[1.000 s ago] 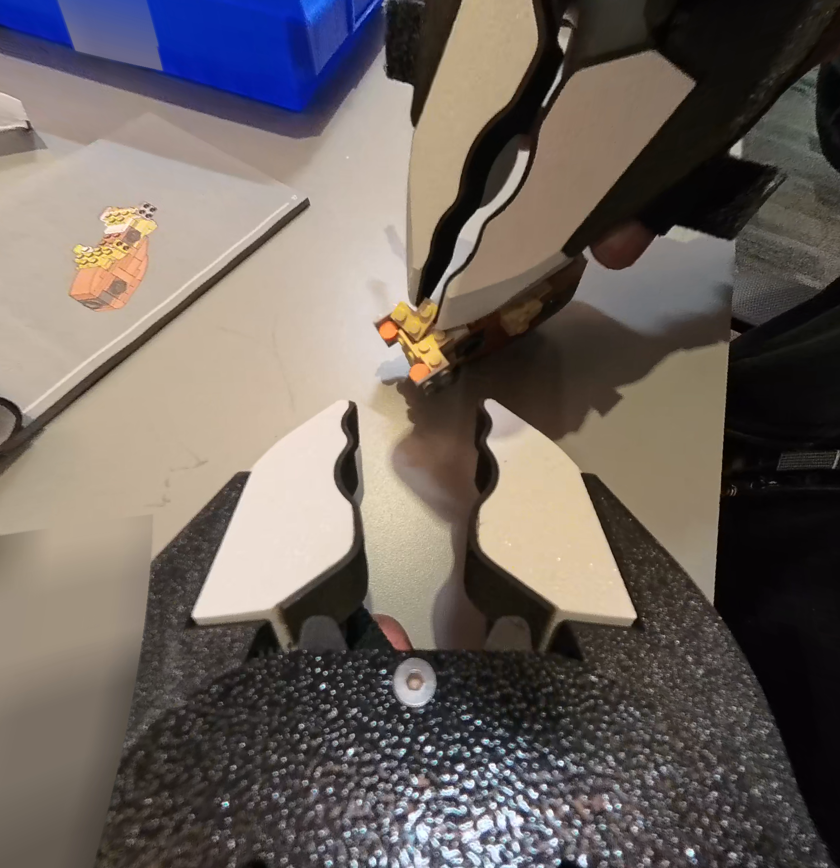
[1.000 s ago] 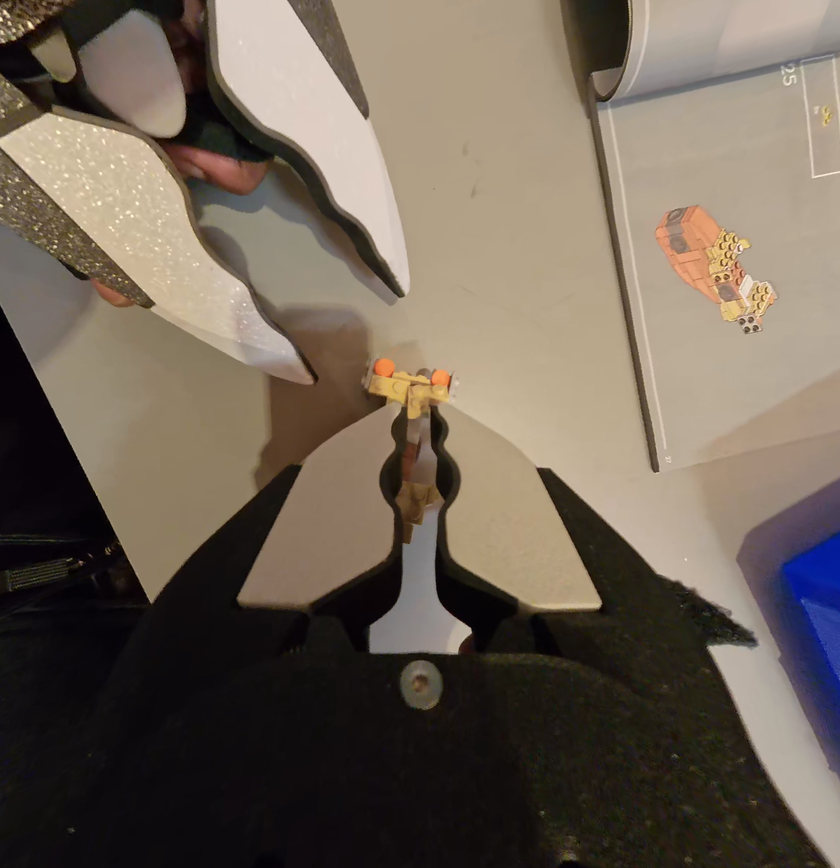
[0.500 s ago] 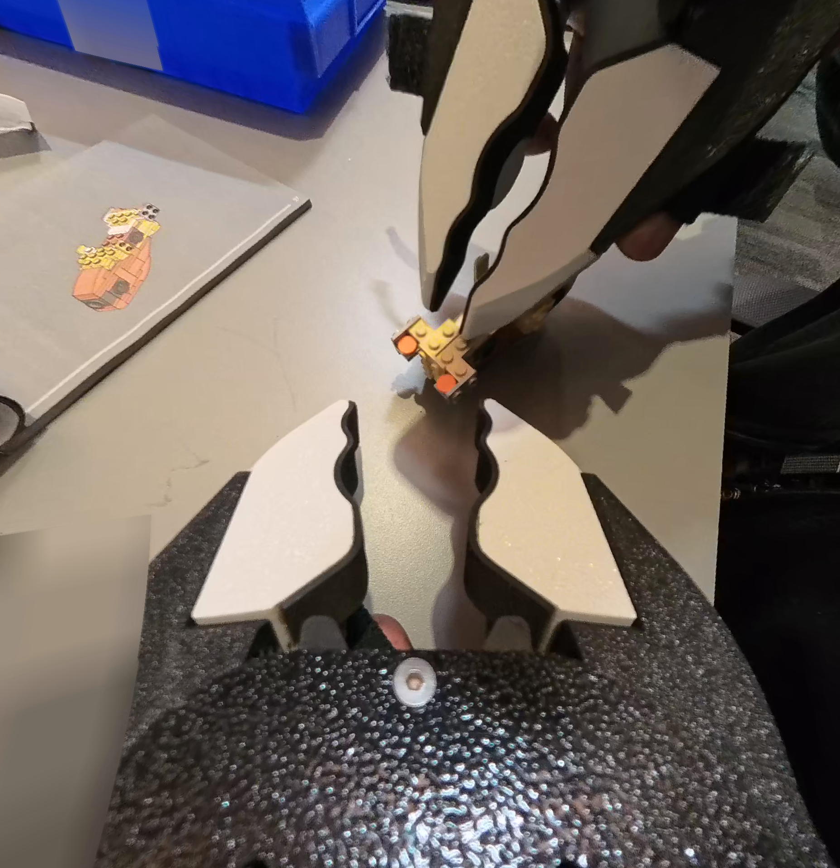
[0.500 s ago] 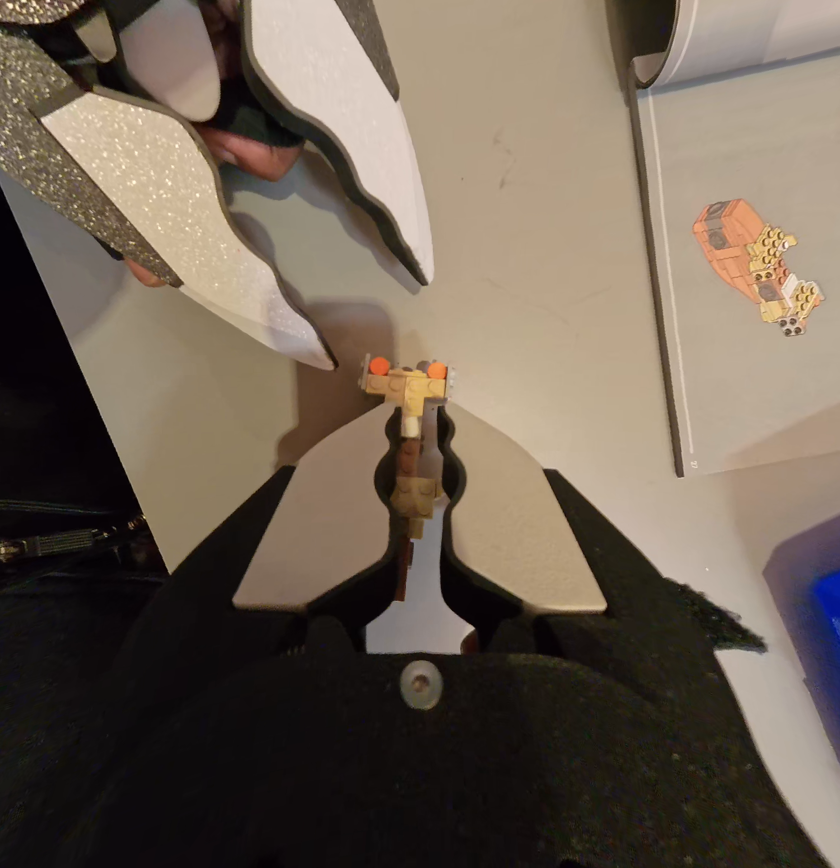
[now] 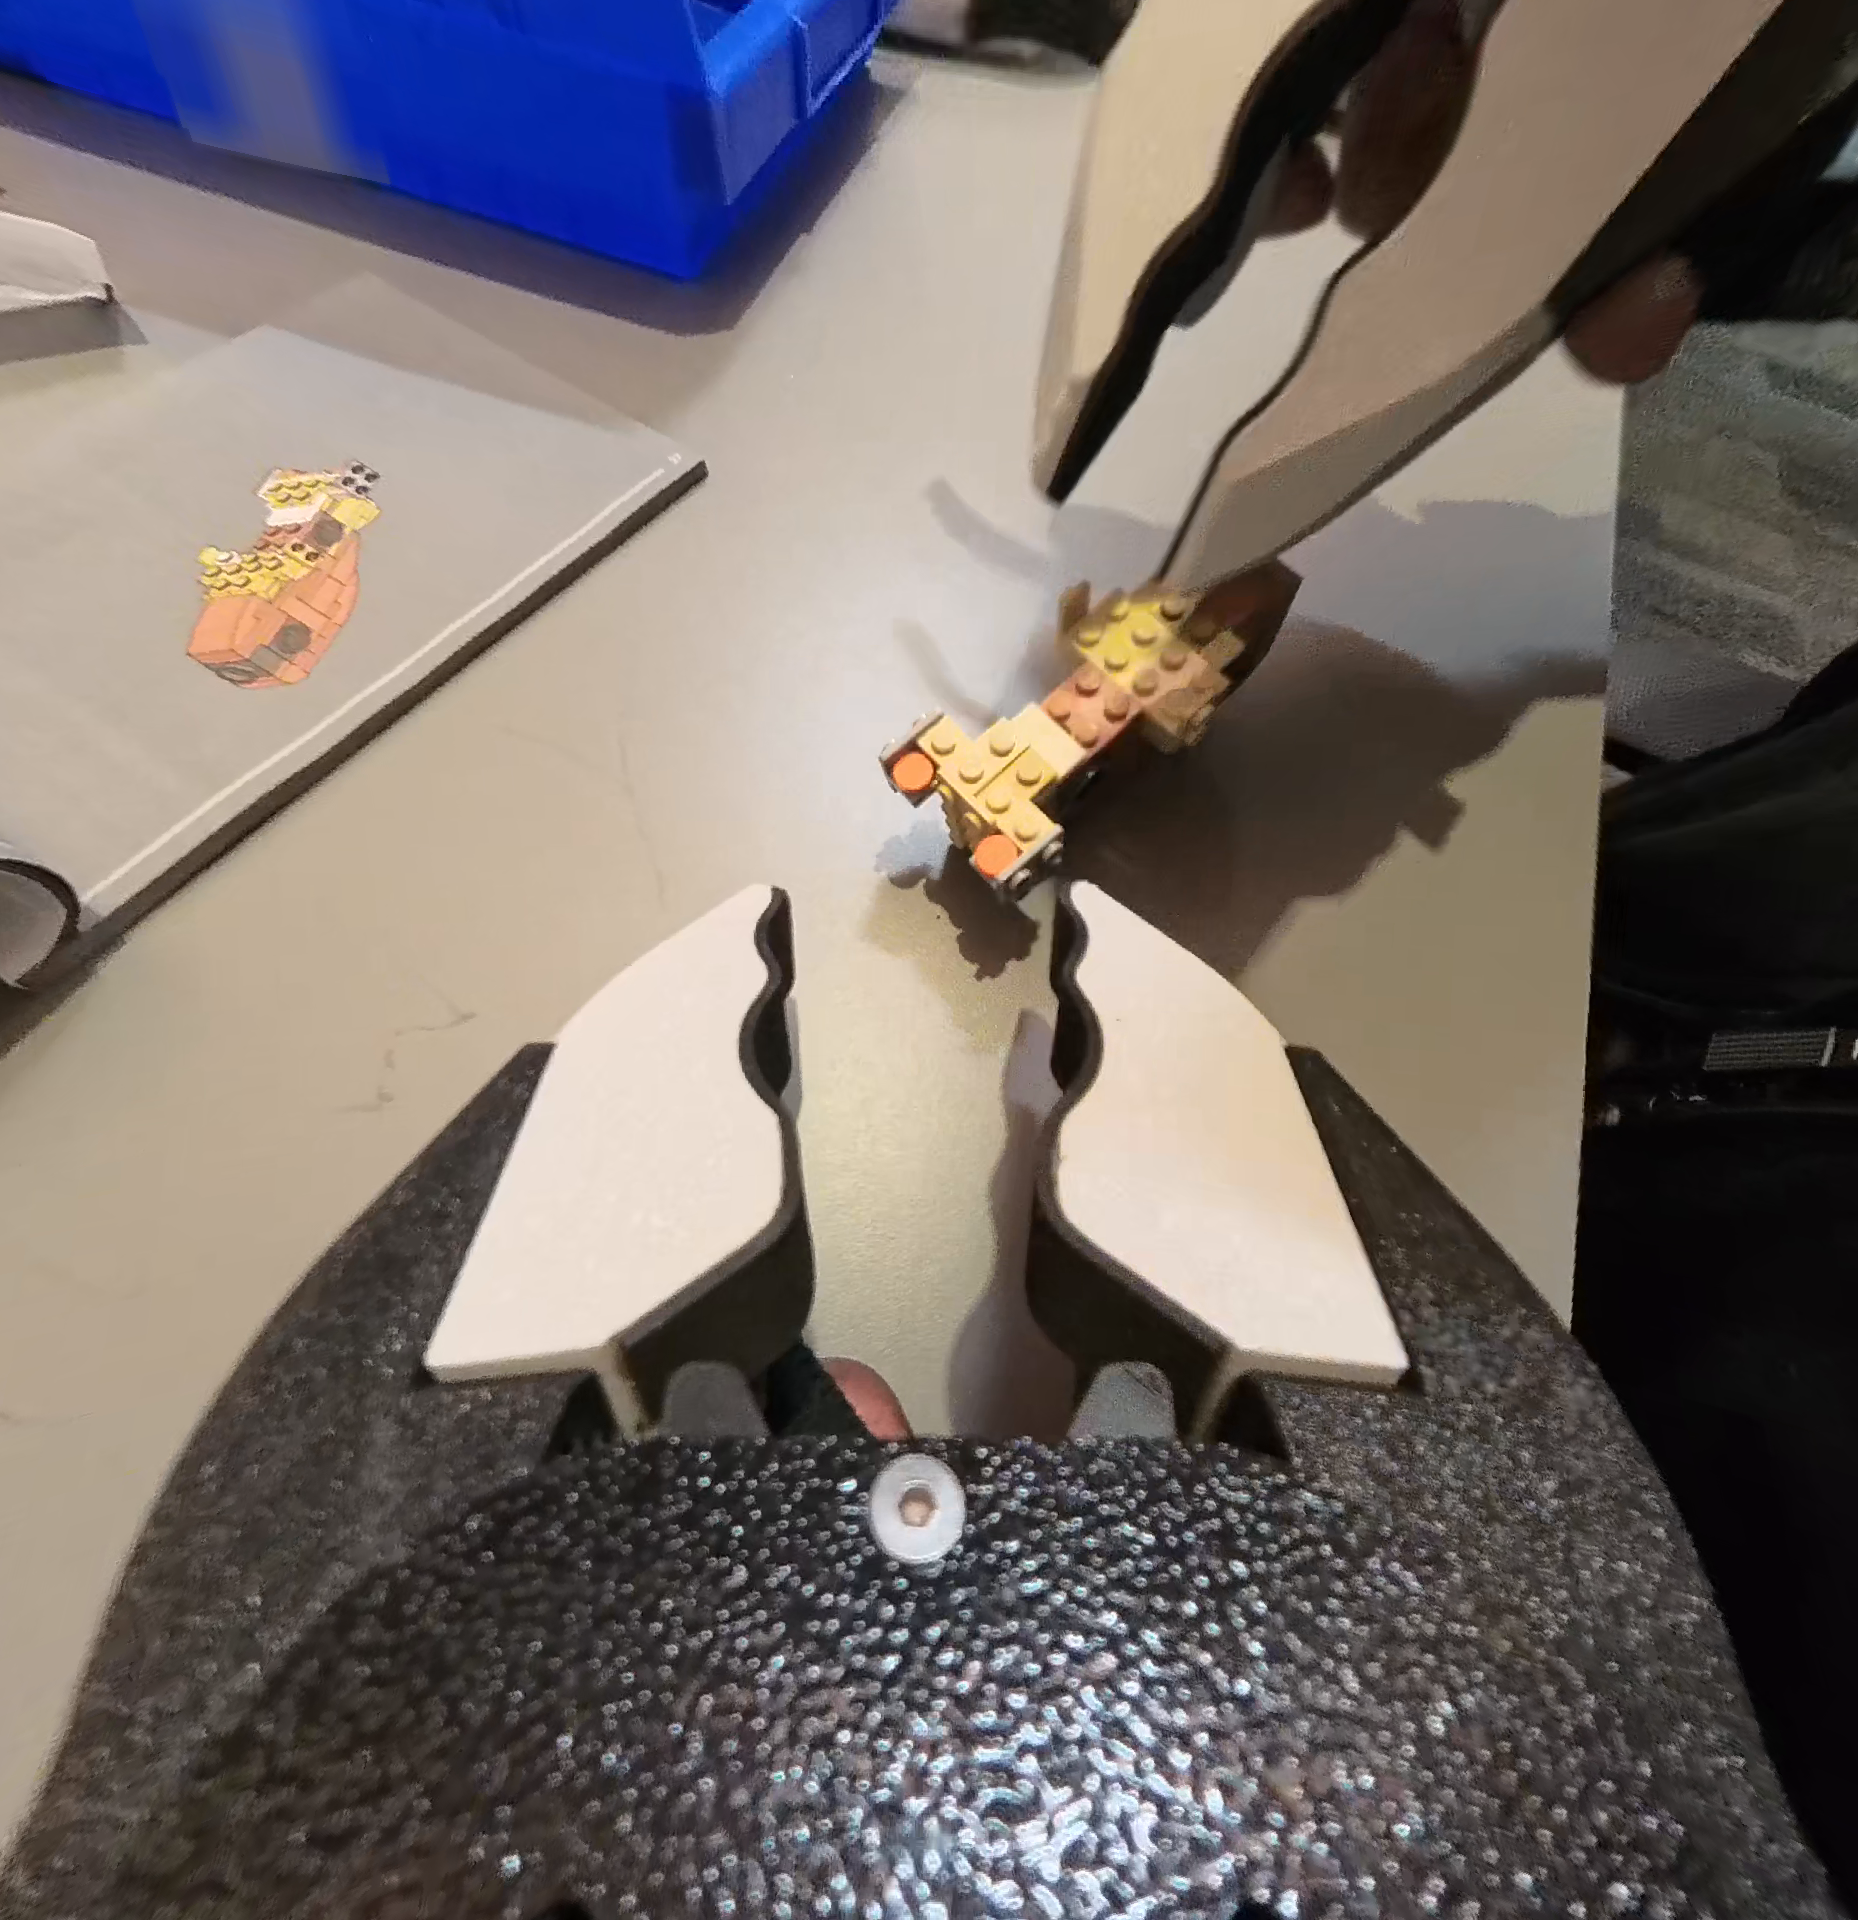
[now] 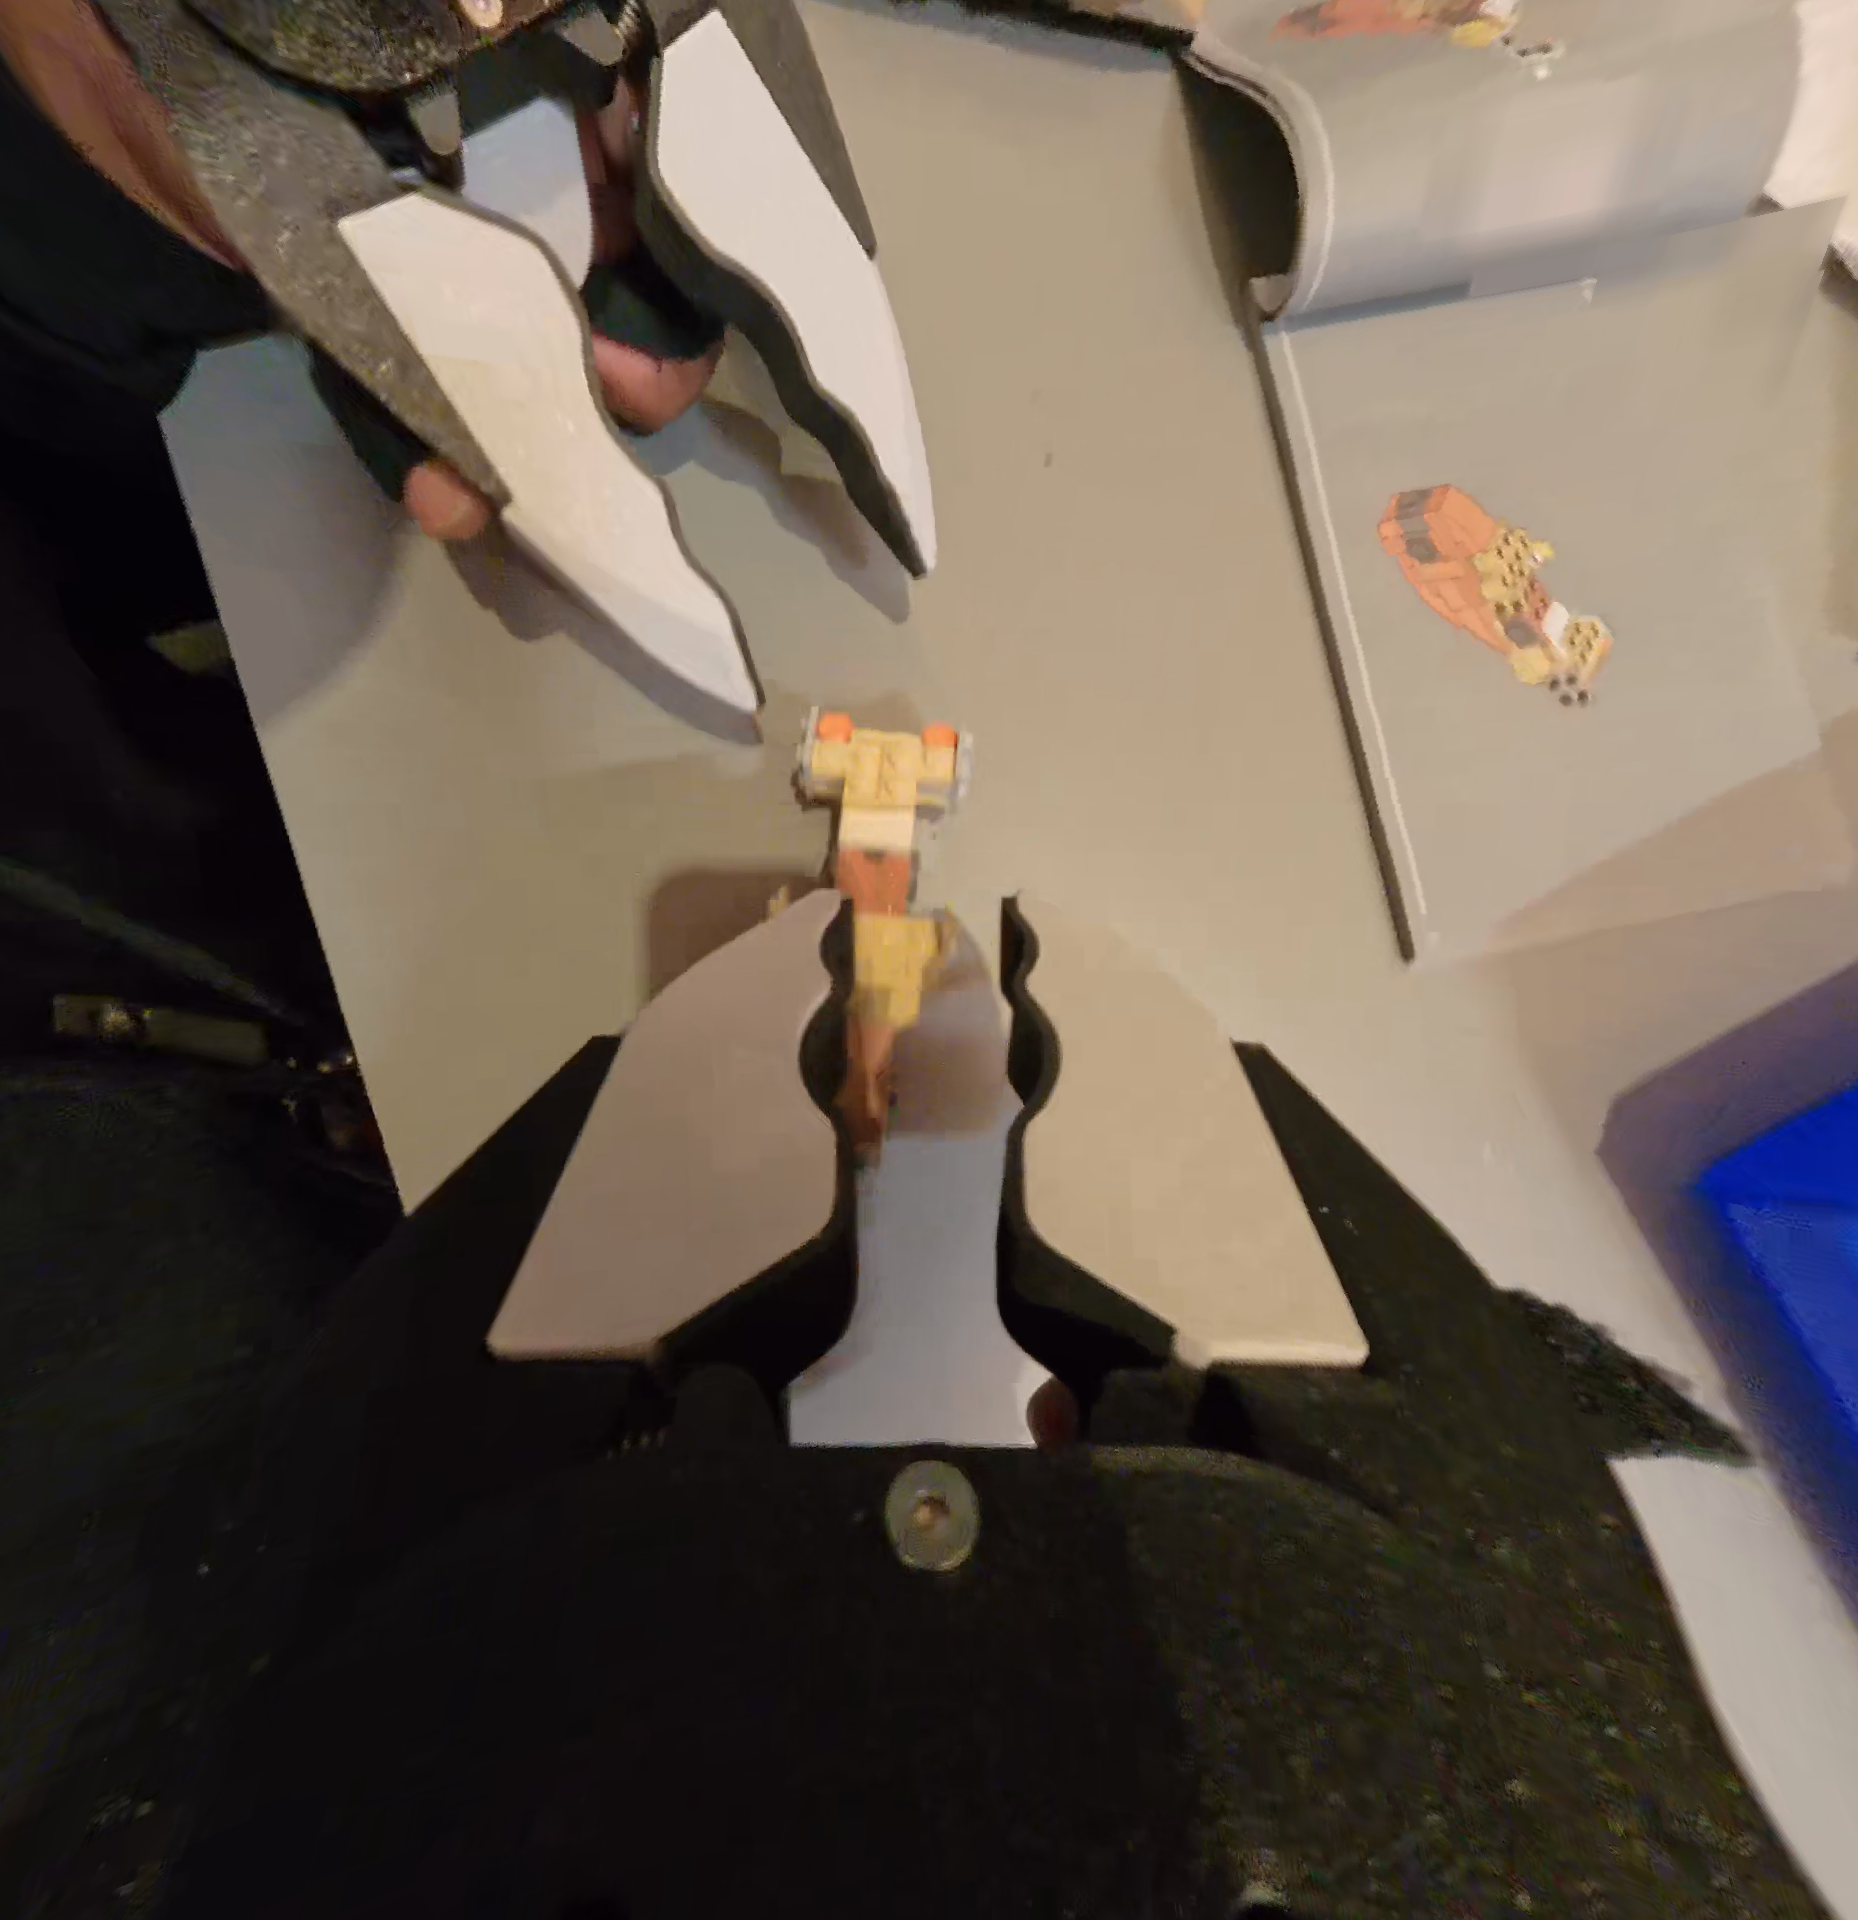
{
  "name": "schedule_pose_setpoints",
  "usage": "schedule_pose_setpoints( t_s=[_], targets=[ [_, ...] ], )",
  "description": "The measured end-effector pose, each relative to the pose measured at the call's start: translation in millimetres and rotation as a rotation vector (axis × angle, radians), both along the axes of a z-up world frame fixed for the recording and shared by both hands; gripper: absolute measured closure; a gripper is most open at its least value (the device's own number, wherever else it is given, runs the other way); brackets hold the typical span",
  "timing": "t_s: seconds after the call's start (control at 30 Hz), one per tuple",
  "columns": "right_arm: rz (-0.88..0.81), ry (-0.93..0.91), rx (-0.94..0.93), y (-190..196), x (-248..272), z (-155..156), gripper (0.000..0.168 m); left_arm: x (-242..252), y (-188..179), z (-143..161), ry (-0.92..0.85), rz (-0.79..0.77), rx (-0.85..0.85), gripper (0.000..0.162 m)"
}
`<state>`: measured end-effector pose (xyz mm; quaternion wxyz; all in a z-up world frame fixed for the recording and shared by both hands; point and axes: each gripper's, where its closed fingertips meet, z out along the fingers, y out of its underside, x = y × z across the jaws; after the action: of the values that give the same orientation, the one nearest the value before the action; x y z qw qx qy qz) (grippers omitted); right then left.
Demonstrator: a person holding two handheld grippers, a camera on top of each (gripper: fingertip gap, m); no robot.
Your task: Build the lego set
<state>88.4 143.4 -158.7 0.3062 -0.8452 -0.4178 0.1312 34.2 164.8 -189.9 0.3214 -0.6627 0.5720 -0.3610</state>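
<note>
The small tan, brown and yellow lego model (image 5: 1018, 758) with two orange studs at its front lies on the grey table. My right gripper (image 6: 923, 909) is open. The model (image 6: 883, 769) sits between its fingers, against the left one, with a gap on the right. In the left wrist view the right gripper (image 5: 1117, 530) hangs over the model's rear end, one fingertip touching it. My left gripper (image 5: 920, 914) is open and empty, its tips just short of the model's front. It also shows in the right wrist view (image 6: 837, 634), top left.
An open instruction booklet (image 5: 281, 582) with a picture of the model lies to the left, also in the right wrist view (image 6: 1527, 582). A blue bin (image 5: 489, 104) stands behind it. The table edge (image 5: 1600, 727) runs close beside the model, with a person's dark clothing beyond it. One gripper's finger ends stand about 8 cm off the other's.
My right gripper has opened and let go of the model. The model has dropped from a tilted hold to lie studs-up on the table. My left gripper has stayed open.
</note>
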Motion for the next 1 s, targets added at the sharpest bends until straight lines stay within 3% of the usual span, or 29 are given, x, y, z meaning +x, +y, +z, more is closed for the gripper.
schedule_pose_setpoints(
  t_s=[0.23, 0.5, 0.63, 1.0],
  targets=[
    [-0.123, 0.1, 0.016, -37.2, 31.3, -15.8, 0.135, 0.1, 2.0, 2.7, -0.022, 0.004, -0.038, 0.115],
    [-0.065, 0.056, 0.066, -33.2, 18.7, -26.6, 0.135, -3.4, -3.0, 11.2, -0.091, 0.067, -0.107, 0.114],
    [-0.048, 0.021, 0.053, -30.8, 17.1, -36.1, 0.146, -9.0, -14.1, 14.8, -0.123, 0.106, -0.143, 0.114],
    [-0.053, 0.101, 0.151, -24.4, 18.6, -36.2, 0.149, -14.5, -32.2, 23.3, -0.195, 0.137, -0.199, 0.114]
  ],
)
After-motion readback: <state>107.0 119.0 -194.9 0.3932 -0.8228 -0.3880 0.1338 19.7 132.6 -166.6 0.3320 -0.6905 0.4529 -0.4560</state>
